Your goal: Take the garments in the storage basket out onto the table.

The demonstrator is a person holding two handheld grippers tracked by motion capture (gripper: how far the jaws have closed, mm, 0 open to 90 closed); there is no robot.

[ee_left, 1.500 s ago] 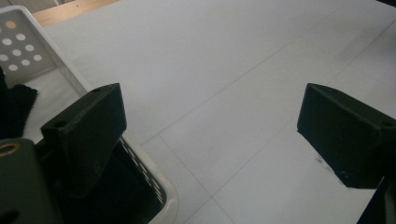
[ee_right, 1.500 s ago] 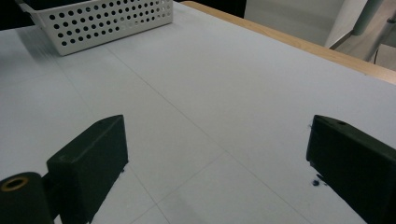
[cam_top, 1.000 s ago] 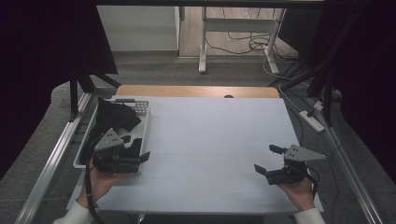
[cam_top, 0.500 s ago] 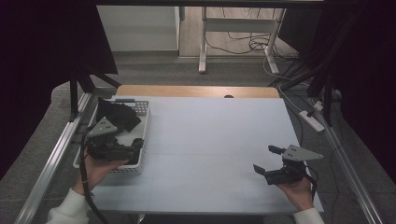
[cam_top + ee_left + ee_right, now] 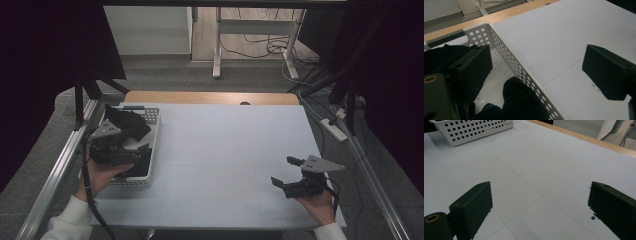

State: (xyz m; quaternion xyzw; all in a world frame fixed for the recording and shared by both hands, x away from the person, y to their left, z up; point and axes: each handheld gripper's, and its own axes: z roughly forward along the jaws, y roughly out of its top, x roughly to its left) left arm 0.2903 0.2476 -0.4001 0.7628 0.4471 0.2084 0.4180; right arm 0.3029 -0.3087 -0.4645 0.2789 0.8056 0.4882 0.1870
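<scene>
Jaws, left gripper: spread wide, nothing between the pads; in the left gripper view one jaw stands over the inside of the basket, the other over the bare table outside the basket's right wall.
Jaws, right gripper: spread wide, gripping nothing; bare table surface between them.
Landmark: white perforated basket, at the left edge of the table.
Dark cloth: black fabric heaped inside the basket, bunched toward its far end and again at its near end; in the left gripper view a dark fold lies against the inner face of the basket's right wall.
Left gripper, high view: over the near half of the basket, just above the cloth; whether a jaw touches the fabric cannot be told.
Left hand: at the near left corner of the basket, white sleeve behind it.
Right gripper, high view: well apart from the basket, far to its right, near the table's near right corner, low over the surface.
Right hand: behind that gripper, at the table's near edge.
Basket, right gripper view: far off at upper left, side wall facing the camera.
Wooden strip: runs along the table's far edge, beyond the basket.
</scene>
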